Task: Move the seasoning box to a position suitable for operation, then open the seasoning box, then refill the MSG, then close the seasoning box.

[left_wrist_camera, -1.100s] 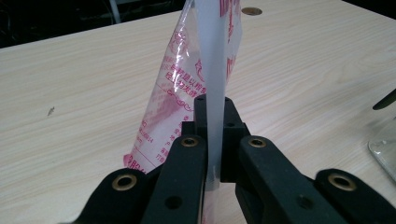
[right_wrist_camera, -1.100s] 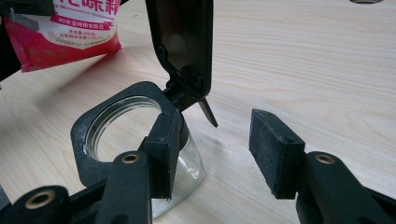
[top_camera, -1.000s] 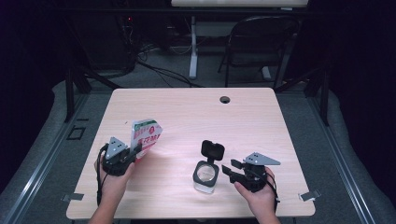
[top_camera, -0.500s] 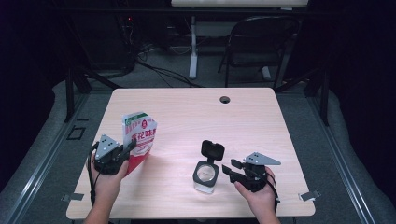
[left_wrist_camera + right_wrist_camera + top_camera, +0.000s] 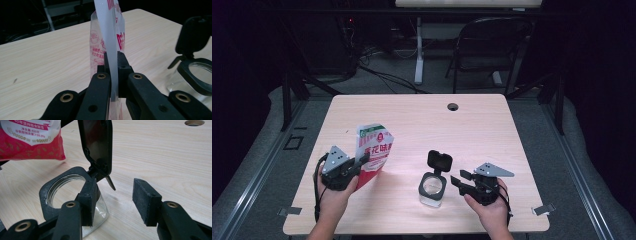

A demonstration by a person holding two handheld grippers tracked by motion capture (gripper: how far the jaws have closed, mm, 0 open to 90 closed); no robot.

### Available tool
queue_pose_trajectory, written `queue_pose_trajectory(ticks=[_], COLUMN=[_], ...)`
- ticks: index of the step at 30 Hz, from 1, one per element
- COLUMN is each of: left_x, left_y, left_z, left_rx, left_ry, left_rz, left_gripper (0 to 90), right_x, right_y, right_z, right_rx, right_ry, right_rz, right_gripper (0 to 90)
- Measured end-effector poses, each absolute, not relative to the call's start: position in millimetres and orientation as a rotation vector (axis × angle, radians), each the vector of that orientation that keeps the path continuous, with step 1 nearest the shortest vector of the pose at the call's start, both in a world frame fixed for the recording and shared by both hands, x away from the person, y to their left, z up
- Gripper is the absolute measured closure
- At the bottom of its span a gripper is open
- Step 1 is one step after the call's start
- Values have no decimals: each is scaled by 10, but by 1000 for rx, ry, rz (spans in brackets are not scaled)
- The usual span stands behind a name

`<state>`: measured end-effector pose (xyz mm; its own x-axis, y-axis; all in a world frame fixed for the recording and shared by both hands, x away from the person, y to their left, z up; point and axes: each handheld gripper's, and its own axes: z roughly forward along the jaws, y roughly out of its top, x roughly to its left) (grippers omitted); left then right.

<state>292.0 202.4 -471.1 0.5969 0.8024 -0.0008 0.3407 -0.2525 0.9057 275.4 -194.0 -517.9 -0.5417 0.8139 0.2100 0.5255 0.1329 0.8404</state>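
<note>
A pale wood-grain rectangular table [image 5: 492, 130] stands in a dim, dark-walled room, lit from above so its top is the brightest surface. A small round cable hole [image 5: 453, 106] sits near the table's far edge. Grey carpeted floor [image 5: 532, 110] surrounds the table. Beyond the far edge stands a black folding metal chair [image 5: 492, 45], with a white desk leg [image 5: 418, 50] to its left. Black cables [image 5: 377, 70] trail across the floor left of that leg.

Bag and jar on the desk
A red-and-white bag [image 5: 373, 150] was held upright; a glass jar [image 5: 432, 189] was left open, black lid [image 5: 439, 161] raised.
</note>
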Motion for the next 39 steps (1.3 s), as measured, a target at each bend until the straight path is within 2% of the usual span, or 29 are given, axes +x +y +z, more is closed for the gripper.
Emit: queue_pose_trajectory(ticks=[22,34,39], left_x=[2792,2829,2859], left_y=[1603,1721,1800], left_z=[-4757,-4764,-4777], left_rx=[1941,1951,1939], left_ry=[742,721,729], left_rz=[458,387,350], left_gripper=[900,900,900], right_x=[2755,2733,2735], right_y=[-1953,-1895,-1838], right_z=[-5091,-4954,-4854], right_rx=[1272,1199,1163], right_ry=[2089,2119,2161], right_rz=[1425,1431,1447], right_gripper=[554,500,519])
